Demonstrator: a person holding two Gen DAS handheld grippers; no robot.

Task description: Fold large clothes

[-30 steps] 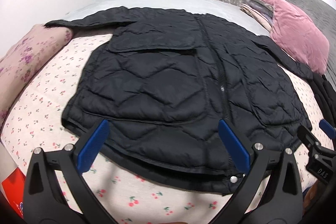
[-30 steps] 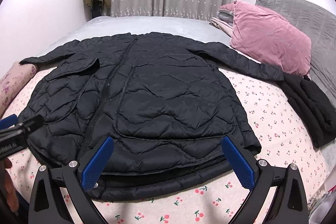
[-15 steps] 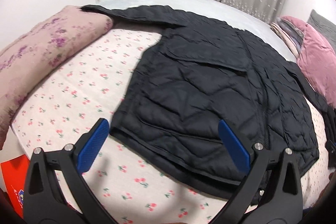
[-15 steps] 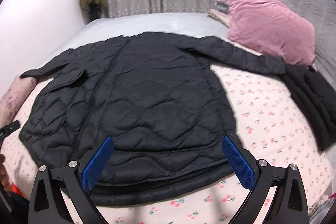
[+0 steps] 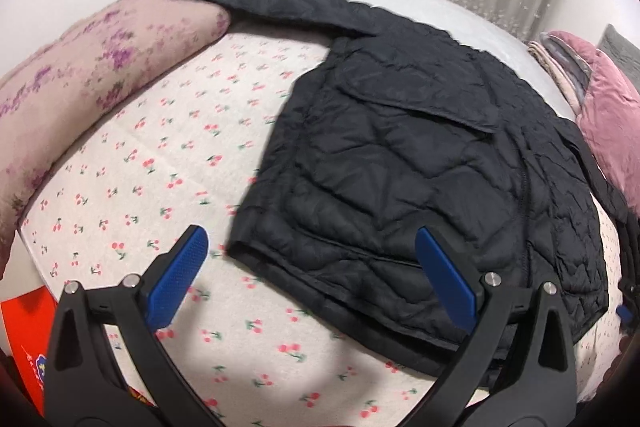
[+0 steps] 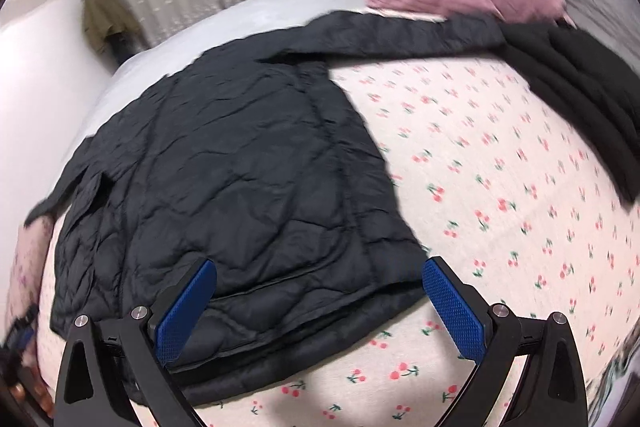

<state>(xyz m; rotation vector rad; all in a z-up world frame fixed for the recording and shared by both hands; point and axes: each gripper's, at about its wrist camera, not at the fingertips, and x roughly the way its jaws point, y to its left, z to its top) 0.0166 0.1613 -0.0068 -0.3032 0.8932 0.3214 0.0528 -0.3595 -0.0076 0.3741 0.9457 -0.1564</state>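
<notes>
Both views have swung outward — black jacket flat, untouched.

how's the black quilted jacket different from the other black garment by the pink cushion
The black quilted jacket lies spread flat with sleeves stretched outward; the plain black garment sits bunched in folds at the bed's side. The jacket shows stitched quilting and a zipper; the other shows neither. The jacket covers far more of the cherry-print sheet. Both are black and rest on that sheet.

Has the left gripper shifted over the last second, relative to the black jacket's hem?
Yes. The left gripper has swung left: its jaws framed the hem's middle before, now they straddle the black jacket's left hem corner, with more cherry-print sheet showing.
</notes>
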